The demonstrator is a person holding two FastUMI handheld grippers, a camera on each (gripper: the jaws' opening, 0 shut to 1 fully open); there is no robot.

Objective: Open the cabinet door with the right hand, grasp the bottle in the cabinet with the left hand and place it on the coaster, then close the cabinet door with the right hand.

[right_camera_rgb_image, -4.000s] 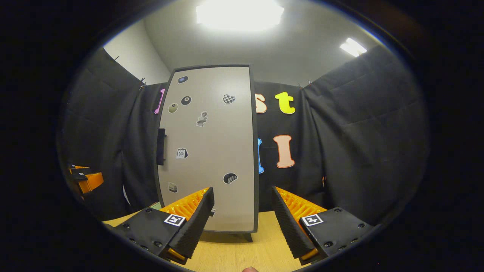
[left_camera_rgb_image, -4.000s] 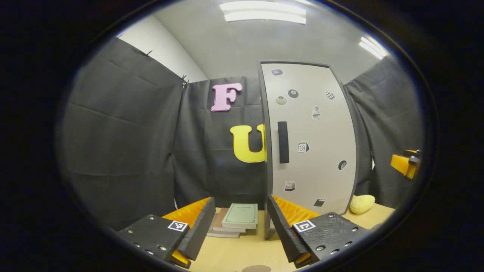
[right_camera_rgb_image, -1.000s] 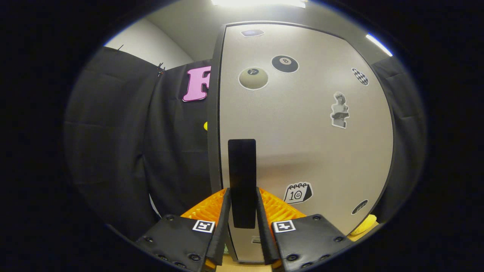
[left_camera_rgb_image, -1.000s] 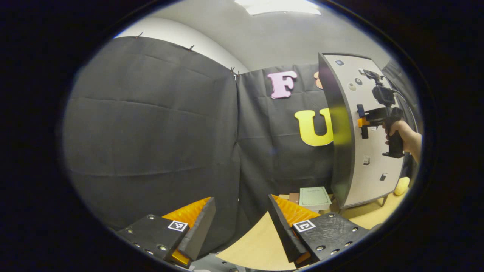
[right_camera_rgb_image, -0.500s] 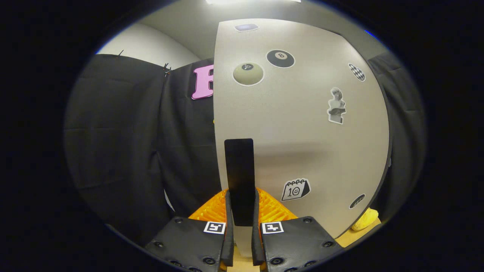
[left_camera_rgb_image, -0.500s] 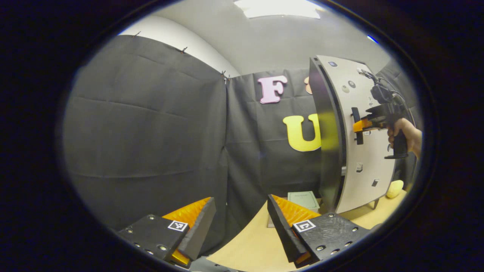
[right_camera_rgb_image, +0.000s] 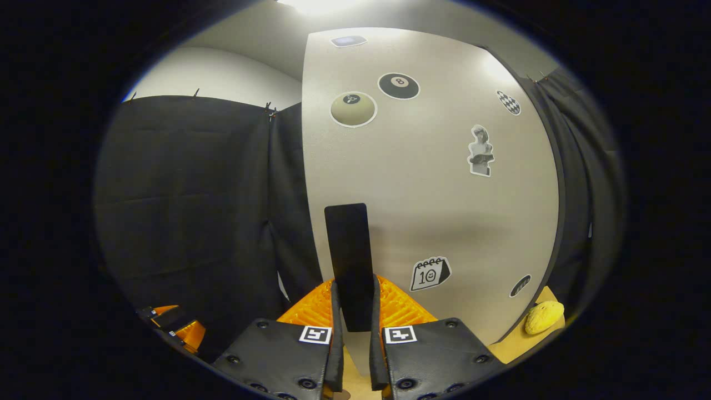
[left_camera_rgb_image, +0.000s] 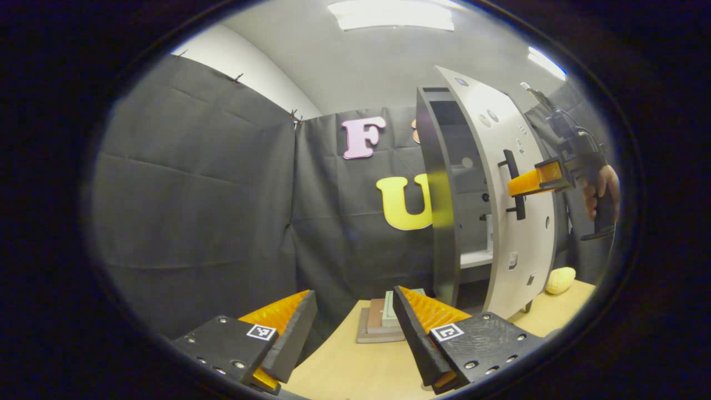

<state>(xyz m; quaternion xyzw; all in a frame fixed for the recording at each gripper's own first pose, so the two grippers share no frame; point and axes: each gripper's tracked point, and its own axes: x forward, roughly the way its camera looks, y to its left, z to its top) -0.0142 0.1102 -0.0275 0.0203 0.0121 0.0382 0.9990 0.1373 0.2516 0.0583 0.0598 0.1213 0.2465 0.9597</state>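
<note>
**A:** What has moved since half a second ago?

**B:** The cabinet door (left_camera_rgb_image: 502, 183) has swung further open, exposing shelves inside the cabinet (left_camera_rgb_image: 444, 211).

**A:** What holds it?

**B:** The right gripper (right_camera_rgb_image: 355, 328), both fingers clamped on the door's black handle (right_camera_rgb_image: 349, 261).

**A:** The left gripper (left_camera_rgb_image: 355, 333)?

**B:** Wide open, empty, above the wooden table (left_camera_rgb_image: 355, 372), near stacked books (left_camera_rgb_image: 377, 322).

**A:** The bottle?

**B:** A small pale shape on a shelf; I cannot tell.
</note>
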